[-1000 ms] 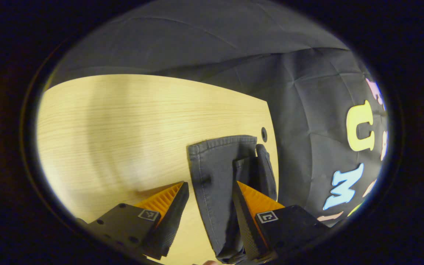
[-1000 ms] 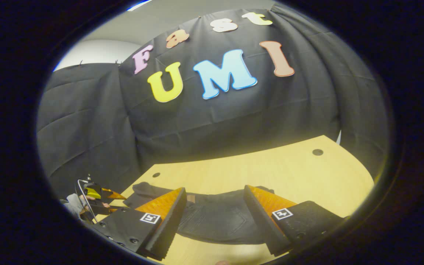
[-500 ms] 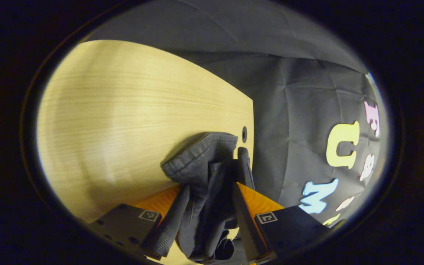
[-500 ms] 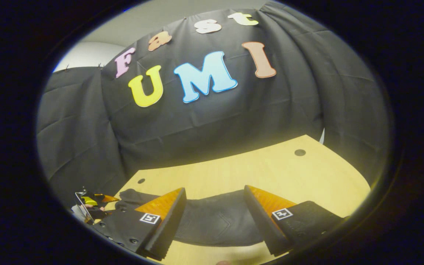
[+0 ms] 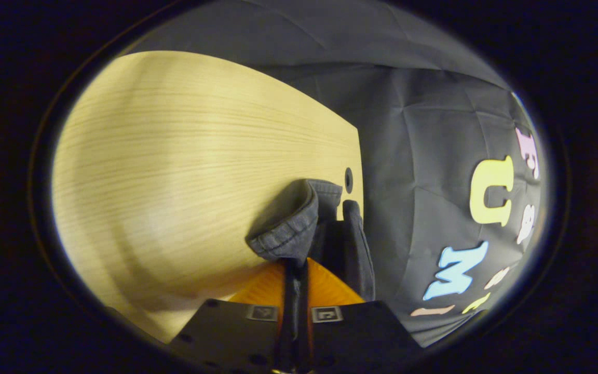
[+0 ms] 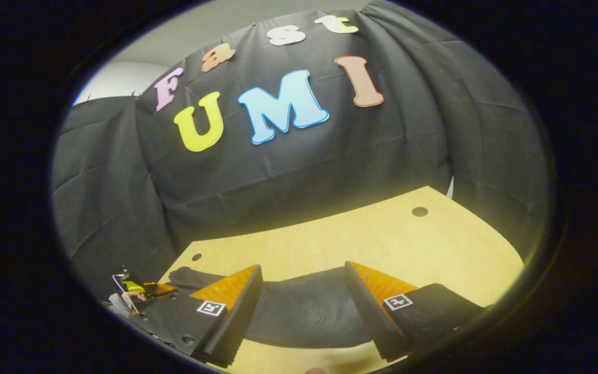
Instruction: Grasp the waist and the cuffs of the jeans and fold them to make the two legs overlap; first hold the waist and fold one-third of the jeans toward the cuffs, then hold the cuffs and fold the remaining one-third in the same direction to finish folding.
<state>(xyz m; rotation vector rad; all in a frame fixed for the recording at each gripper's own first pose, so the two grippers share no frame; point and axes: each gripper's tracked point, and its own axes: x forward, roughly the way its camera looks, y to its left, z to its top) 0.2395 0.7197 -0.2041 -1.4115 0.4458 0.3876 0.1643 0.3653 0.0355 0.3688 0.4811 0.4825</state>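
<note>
The left gripper (image 5: 295, 270) is clamped on the jeans' cuffs (image 5: 299, 218). In the right gripper view, the right gripper (image 6: 303, 306) gapes over the waist (image 6: 304, 311) on the desk (image 6: 382, 239).

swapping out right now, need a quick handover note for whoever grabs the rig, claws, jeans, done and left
Left claw: shut on the jeans' cuff, which is bunched and lifted off the table.
Right claw: open, straddling the jeans near the back pocket, not gripping.
Jeans lie flat across the table's near edge.
Done: cuff grasp only.
Left: grip the waist, overlap the legs, then both third-folds.
</note>
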